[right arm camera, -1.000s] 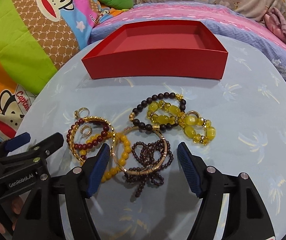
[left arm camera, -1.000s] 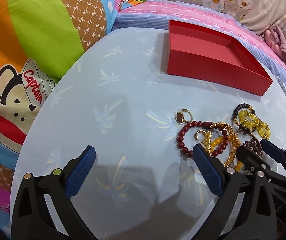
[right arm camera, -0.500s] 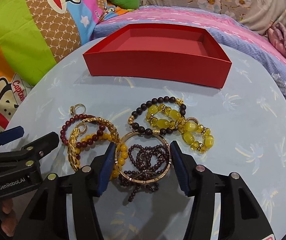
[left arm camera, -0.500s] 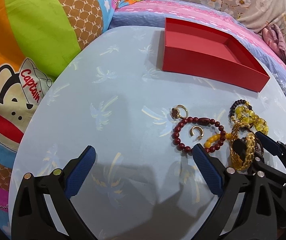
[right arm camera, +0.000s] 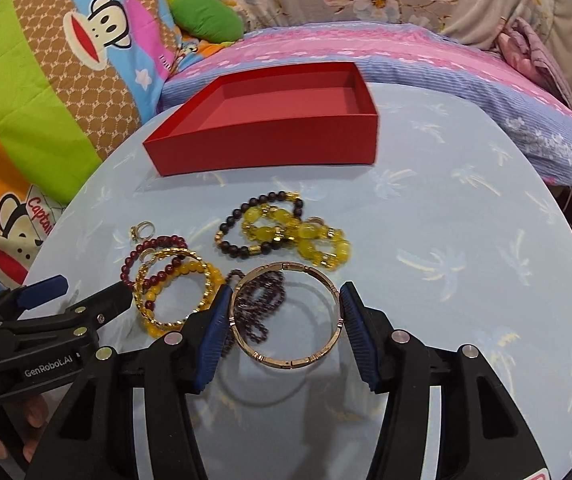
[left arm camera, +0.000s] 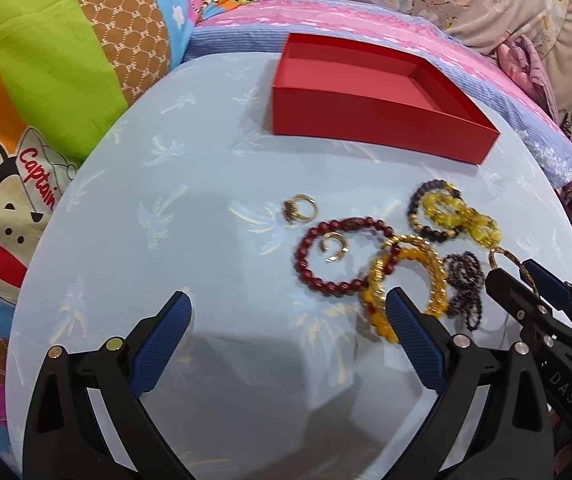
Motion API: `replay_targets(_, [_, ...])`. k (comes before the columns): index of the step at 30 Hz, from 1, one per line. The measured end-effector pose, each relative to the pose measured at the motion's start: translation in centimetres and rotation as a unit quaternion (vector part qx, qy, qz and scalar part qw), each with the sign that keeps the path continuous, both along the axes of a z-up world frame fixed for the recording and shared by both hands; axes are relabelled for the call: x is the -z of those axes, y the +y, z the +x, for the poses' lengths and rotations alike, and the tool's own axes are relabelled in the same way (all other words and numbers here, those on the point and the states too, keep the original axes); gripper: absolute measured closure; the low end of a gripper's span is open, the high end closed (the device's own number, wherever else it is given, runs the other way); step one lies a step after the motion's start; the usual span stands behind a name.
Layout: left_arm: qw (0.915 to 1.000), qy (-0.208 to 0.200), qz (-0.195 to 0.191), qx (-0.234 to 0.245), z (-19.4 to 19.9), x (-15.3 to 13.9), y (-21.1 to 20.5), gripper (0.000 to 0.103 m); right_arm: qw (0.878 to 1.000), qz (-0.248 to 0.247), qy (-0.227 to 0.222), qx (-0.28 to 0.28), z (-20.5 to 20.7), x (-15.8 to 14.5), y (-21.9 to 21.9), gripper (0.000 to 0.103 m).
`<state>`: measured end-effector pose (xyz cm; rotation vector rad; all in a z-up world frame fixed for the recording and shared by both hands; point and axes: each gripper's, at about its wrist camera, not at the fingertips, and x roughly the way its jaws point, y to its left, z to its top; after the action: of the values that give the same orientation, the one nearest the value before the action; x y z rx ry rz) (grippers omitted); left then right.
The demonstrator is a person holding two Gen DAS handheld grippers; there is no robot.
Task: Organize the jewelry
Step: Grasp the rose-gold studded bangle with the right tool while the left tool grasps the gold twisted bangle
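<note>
Both of your left gripper's fingers stay spread wide over bare worktop, beside the jewelry; the shallow red cardboard box is empty. From the right view, your right gripper has closed on the thin rose-gold bangle, now lifted clear, ready for the box.
</note>
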<state>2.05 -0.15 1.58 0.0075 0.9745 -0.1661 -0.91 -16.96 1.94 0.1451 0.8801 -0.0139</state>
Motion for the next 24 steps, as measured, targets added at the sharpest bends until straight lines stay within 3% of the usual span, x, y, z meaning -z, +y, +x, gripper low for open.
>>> replay_targets(6, [0.9996,-0.005,0.002,0.027,-0.6,0.1,-2.6,0.010,1.000,0.007,-0.002,0.028,-0.6,-0.1,-1.6,0.050])
replay_targets(14, [0.9999,0.000,0.006,0.015,0.6,0.9,-4.2,0.012,0.999,0.012,-0.008,0.035,-0.5,-0.3,-3.0,0.050])
replay_targets(18, [1.0000,0.004,-0.002,0.006,0.8,1.0,-3.3,0.021,0.999,0.016,-0.006,0.031,-0.3,-0.1,-2.9,0.050])
replay_targets(24, [0.9999,0.005,-0.004,0.009,0.7,1.1,-2.6,0.045,0.999,0.023,-0.004,0.024,0.2,0.3,-2.4,0.050])
